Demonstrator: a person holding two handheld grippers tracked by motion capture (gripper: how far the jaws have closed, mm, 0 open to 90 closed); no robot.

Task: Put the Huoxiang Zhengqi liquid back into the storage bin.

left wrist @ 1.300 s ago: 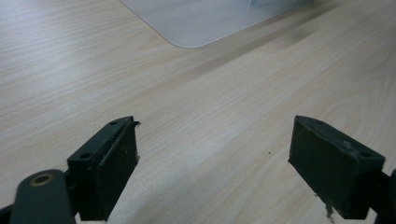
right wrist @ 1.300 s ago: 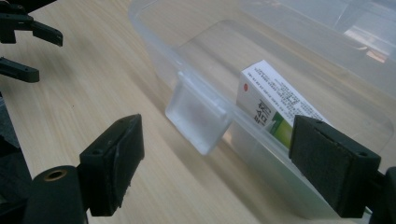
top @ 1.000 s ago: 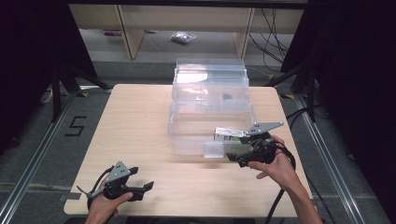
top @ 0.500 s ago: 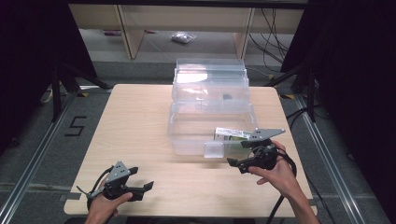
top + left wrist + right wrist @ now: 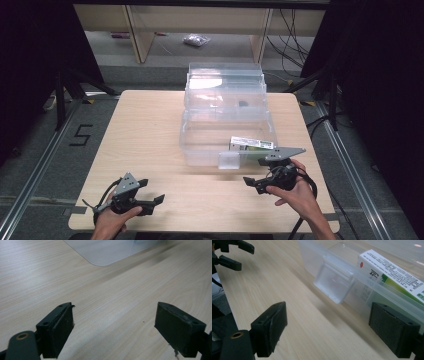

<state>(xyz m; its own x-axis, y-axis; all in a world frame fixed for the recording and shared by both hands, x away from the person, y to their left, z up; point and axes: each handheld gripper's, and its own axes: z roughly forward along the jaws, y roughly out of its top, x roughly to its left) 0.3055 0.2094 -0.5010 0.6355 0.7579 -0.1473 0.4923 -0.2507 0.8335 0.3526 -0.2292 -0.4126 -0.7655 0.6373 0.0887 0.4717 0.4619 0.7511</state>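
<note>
**Open bin, loose carton, a latch in the way**

A pale wooden counter fills the middle of the high view, dark floor and shelving behind it. On it stands a clear plastic storage bin, its lid tipped back toward the top of the frame. A white-and-green carton lies inside against the near wall, lower right of the bin. A clear latch flap hangs off that front wall.

The right gripper sits at the lower right, just in front of the bin, jaws released and spread wide, nothing between them. The right gripper view looks along them at the latch flap and the carton beyond the wall. The left gripper rests at the lower left, well apart from the bin — its jaws also released and empty.

The likely trouble: the right jaws could catch the flap or nudge the thin wall — the light bin may then slide across the counter, since the left gripper is not steadying it. The carton could also shift along the wall if the bin is jolted.
</note>
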